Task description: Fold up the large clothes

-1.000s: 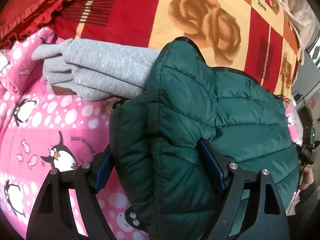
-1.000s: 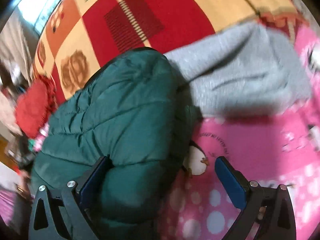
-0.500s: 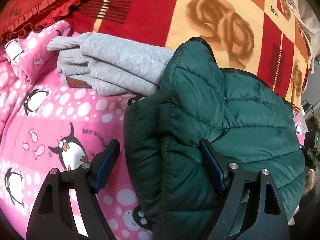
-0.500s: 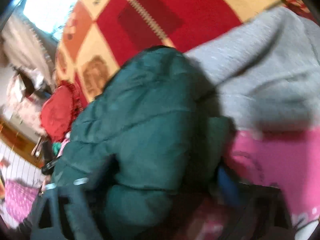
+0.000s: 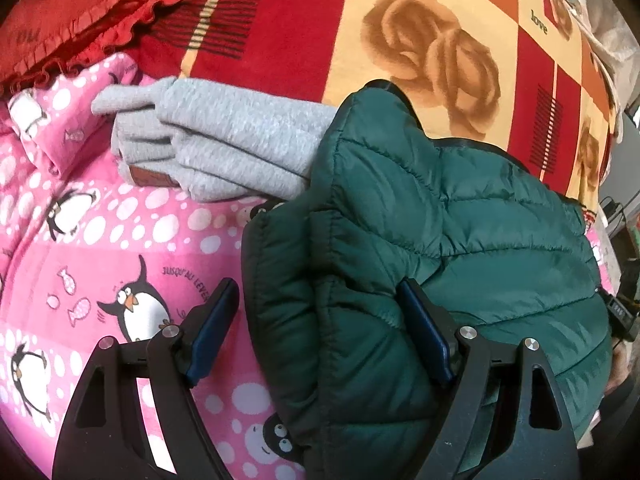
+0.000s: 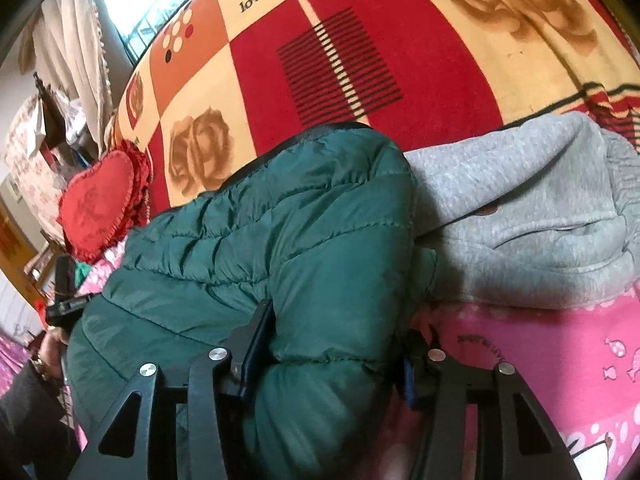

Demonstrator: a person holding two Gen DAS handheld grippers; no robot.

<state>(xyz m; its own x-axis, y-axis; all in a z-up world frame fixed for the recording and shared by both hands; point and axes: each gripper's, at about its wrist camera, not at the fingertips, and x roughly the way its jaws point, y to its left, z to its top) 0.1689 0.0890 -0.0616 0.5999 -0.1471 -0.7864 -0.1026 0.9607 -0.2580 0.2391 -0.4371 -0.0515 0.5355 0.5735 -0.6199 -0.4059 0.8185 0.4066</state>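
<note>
A dark green quilted puffer jacket (image 5: 440, 220) lies folded in a thick bundle on the pink penguin blanket (image 5: 100, 248). My left gripper (image 5: 320, 332) is open; its right finger presses into the jacket's side and its left finger stands free over the blanket. In the right wrist view my right gripper (image 6: 332, 340) is shut on a thick fold of the jacket (image 6: 280, 248), with one finger on each side of the fold. A folded grey sweatshirt (image 5: 224, 144) lies against the jacket's far side; it also shows in the right wrist view (image 6: 520, 208).
A red and yellow rose-patterned blanket (image 5: 400, 24) covers the bed behind the clothes. A red ruffled heart cushion (image 6: 100, 204) lies at the bed's far left, and another red ruffled cushion (image 5: 80, 12) sits at top left. A window and curtain (image 6: 80, 40) stand beyond the bed.
My left gripper let go of the jacket's edge and opened. My right gripper, open a second ago, moved in and closed on a thick fold of the jacket.
</note>
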